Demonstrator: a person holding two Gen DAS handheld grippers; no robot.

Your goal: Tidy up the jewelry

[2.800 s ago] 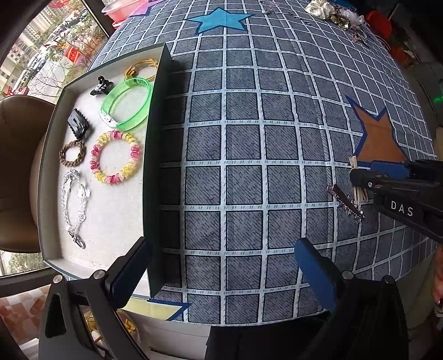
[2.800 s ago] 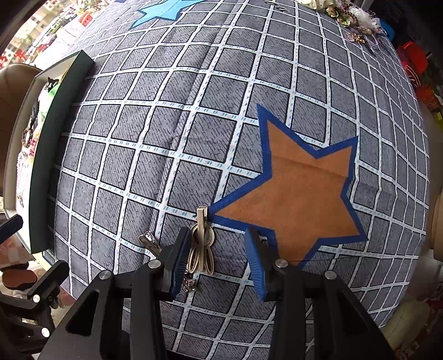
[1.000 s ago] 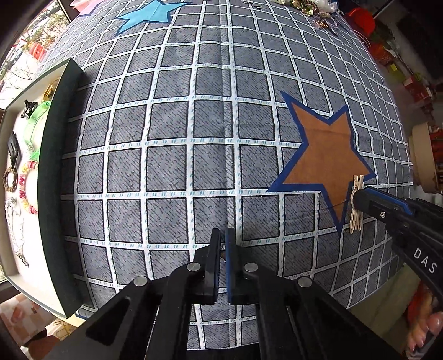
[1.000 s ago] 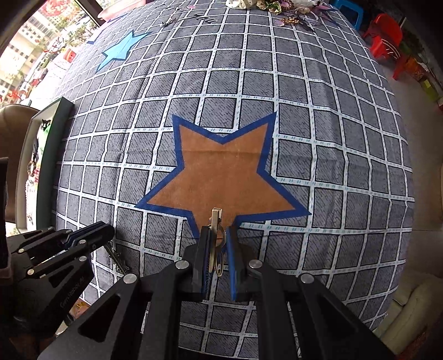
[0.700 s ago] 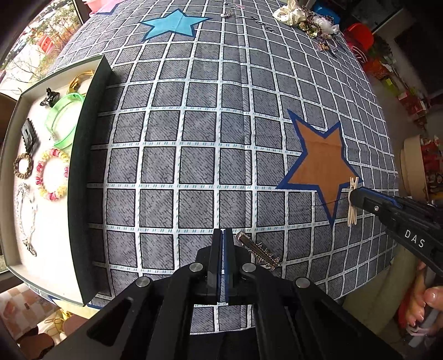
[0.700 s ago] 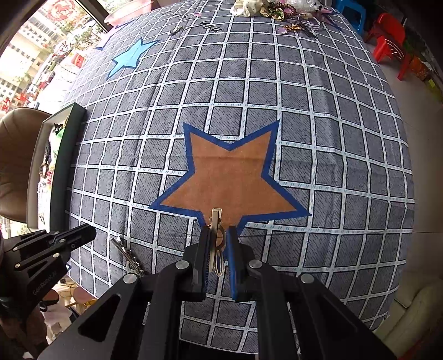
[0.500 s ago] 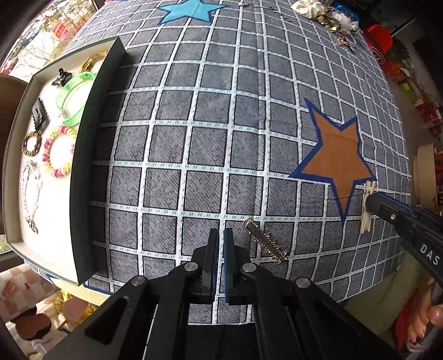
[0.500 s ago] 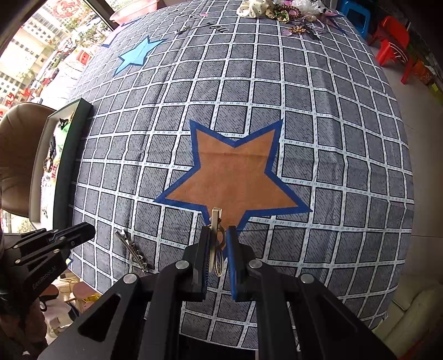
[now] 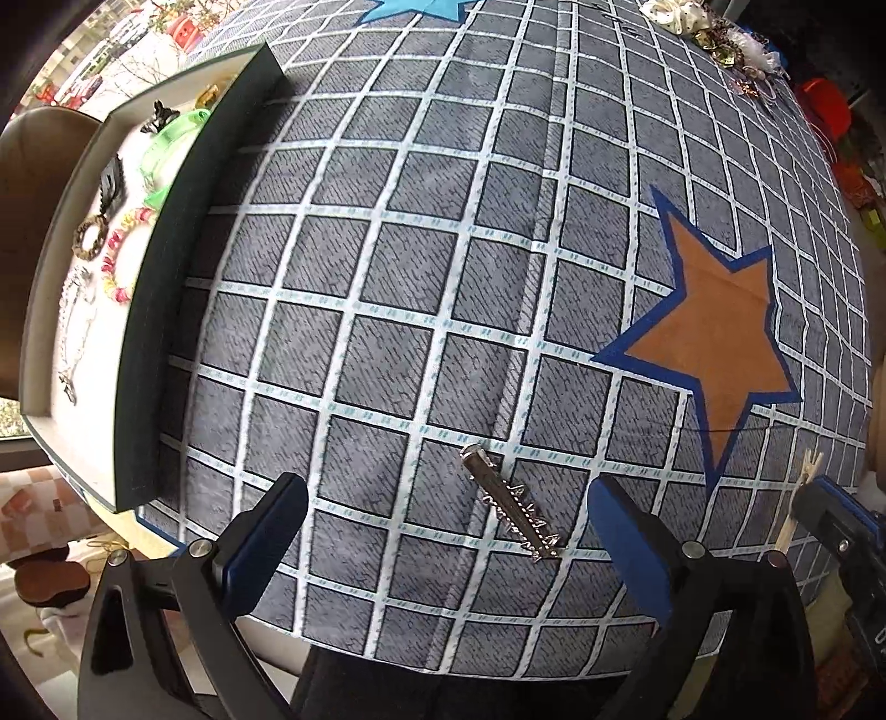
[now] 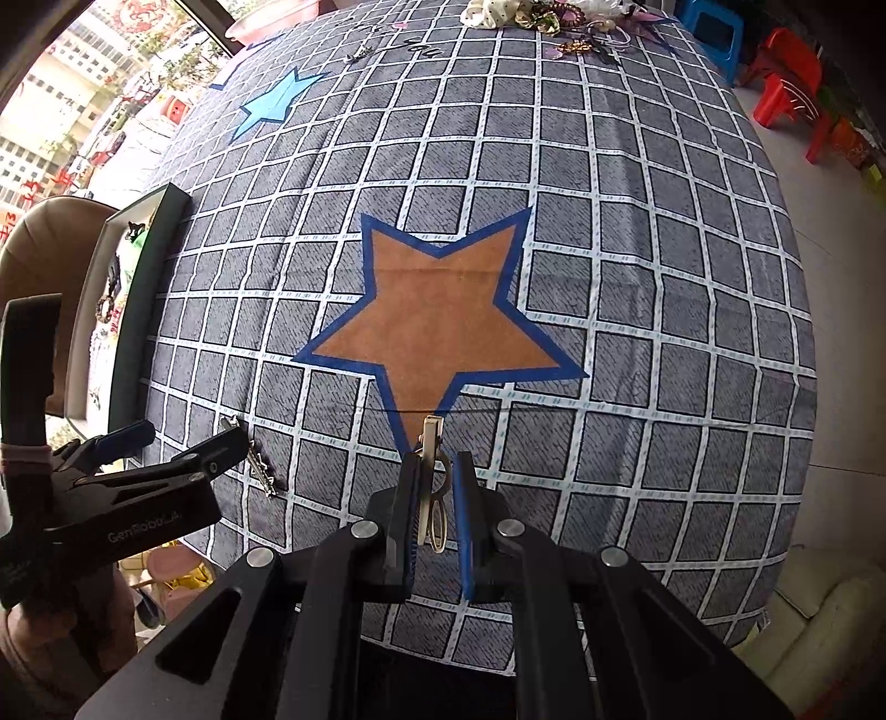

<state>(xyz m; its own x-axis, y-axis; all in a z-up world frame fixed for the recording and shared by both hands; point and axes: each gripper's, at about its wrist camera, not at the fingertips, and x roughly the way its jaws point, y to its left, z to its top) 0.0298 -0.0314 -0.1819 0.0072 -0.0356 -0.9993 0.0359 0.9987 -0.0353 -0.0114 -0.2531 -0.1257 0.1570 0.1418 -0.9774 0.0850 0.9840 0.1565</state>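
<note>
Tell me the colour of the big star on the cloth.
The star is orange-brown with a blue border, clearest in the right wrist view.

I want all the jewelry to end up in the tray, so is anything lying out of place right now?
Yes. A silver hair clip lies loose on the tablecloth between the open left gripper fingers, outside the tray. A heap of jewelry also sits at the table's far edge. The right gripper holds a beige clip.
</note>
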